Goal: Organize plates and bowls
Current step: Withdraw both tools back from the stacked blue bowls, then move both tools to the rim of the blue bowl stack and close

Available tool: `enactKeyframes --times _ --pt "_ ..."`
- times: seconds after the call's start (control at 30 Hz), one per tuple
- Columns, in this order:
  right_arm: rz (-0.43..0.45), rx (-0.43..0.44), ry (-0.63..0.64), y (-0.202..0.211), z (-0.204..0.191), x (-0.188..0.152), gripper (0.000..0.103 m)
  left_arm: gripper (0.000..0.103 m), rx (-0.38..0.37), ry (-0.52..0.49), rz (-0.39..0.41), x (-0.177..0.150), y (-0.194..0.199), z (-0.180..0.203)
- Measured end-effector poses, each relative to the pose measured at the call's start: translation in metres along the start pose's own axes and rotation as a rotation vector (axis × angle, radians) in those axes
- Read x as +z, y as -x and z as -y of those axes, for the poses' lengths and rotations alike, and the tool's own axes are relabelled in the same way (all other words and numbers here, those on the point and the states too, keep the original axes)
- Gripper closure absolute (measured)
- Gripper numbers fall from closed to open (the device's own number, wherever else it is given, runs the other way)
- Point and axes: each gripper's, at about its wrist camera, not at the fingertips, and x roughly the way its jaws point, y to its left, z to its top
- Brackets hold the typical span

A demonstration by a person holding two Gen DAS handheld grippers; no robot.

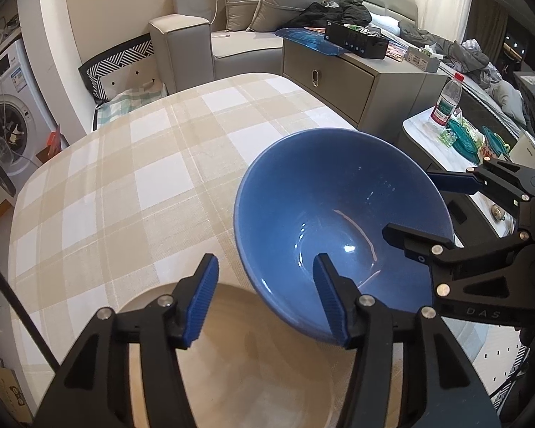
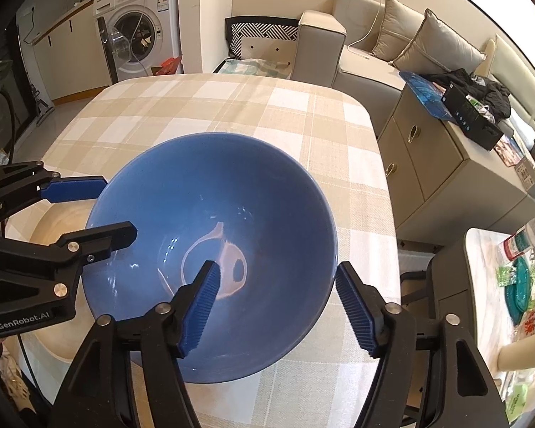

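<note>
A large blue bowl (image 1: pixel 342 214) (image 2: pixel 210 221) sits tilted on the checked tablecloth, its near-left edge resting over a beige plate (image 1: pixel 239 363) (image 2: pixel 53 228). My left gripper (image 1: pixel 267 303) is open, one finger over the plate and the other inside the bowl's rim; it also shows in the right wrist view (image 2: pixel 100 210). My right gripper (image 2: pixel 278 306) is open and straddles the bowl's right rim, one finger inside, one outside; it also shows in the left wrist view (image 1: pixel 413 207). Neither grips anything.
The table (image 1: pixel 125 164) has rounded corners under a beige checked cloth. A grey cabinet (image 2: pixel 442 164) stands close to its right side, with a sofa (image 2: pixel 367 53) beyond. A side table with a water bottle (image 1: pixel 446 100) and teal items is at the right.
</note>
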Motion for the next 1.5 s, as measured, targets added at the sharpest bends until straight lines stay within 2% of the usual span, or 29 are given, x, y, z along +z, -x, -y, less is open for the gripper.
enactKeyframes --times 0.13,0.2,0.27,0.43,0.47,0.57,1.37,1.43,1.5 --pt "0.010 0.043 -0.036 -0.002 0.007 -0.002 0.021 0.046 0.009 0.014 0.000 -0.002 0.000 -0.004" --pt "0.011 0.068 -0.058 -0.004 0.011 -0.003 0.018 0.042 0.001 0.021 0.002 -0.004 -0.001 -0.006" --pt "0.011 0.085 -0.076 -0.006 0.015 -0.005 0.016 0.021 -0.002 0.032 0.010 -0.006 0.000 -0.008" --pt "0.014 0.142 -0.146 -0.011 0.026 -0.009 0.011 0.010 -0.025 0.074 0.028 -0.009 0.003 -0.014" --pt "0.015 0.146 -0.156 -0.011 0.028 -0.009 0.011 0.005 -0.027 0.085 0.031 -0.010 0.004 -0.016" --pt "0.022 0.149 -0.175 -0.013 0.033 -0.009 0.011 0.001 -0.035 0.121 0.042 -0.012 0.005 -0.022" --pt "0.067 0.248 -0.274 -0.023 0.048 -0.023 0.008 0.000 -0.080 0.242 0.054 -0.020 -0.012 -0.033" --pt "0.075 0.255 -0.278 -0.023 0.048 -0.023 0.009 0.001 -0.082 0.238 0.057 -0.020 -0.012 -0.033" --pt "0.077 0.261 -0.281 -0.024 0.048 -0.023 0.017 0.002 -0.096 0.237 0.055 -0.020 -0.013 -0.033"
